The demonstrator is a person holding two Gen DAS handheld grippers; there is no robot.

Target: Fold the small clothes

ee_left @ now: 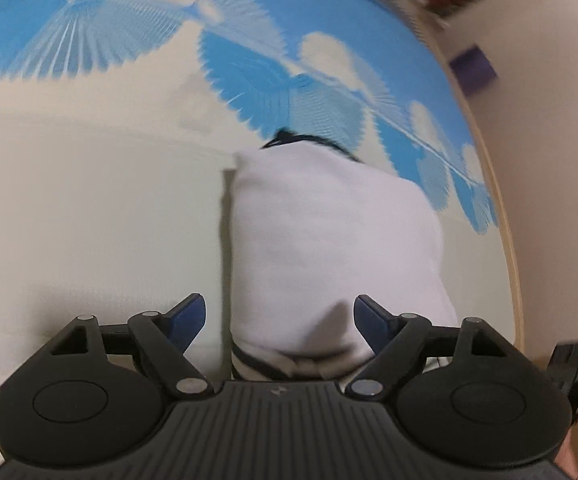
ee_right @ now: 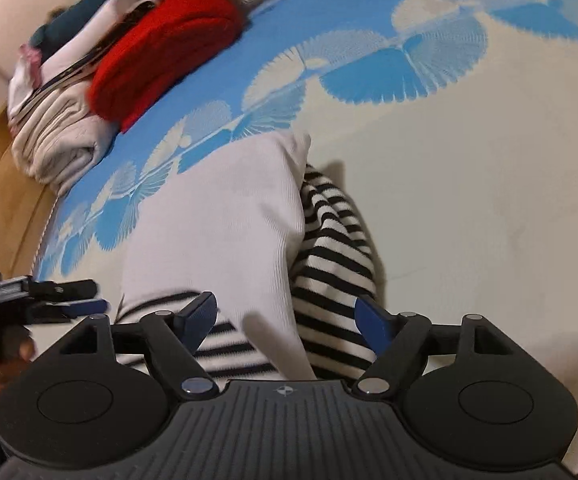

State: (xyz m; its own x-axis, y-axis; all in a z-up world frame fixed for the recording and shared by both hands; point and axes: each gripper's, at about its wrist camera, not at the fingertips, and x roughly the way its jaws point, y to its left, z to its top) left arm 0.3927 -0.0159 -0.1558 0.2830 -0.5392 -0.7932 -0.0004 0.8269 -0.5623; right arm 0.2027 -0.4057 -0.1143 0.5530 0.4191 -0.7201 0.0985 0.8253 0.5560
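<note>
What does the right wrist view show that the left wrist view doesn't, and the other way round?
Right wrist only: the stack of folded clothes with a red garment against it at the top left, the garment's black-and-white striped part spread out beside the white panel, and the left gripper coming in from the left edge.

Left wrist only: a purple object beyond the mat's edge, and only slivers of stripe.

Both: the white garment lying on the blue-and-cream mat, and an open gripper over it, the right gripper empty too.
</note>
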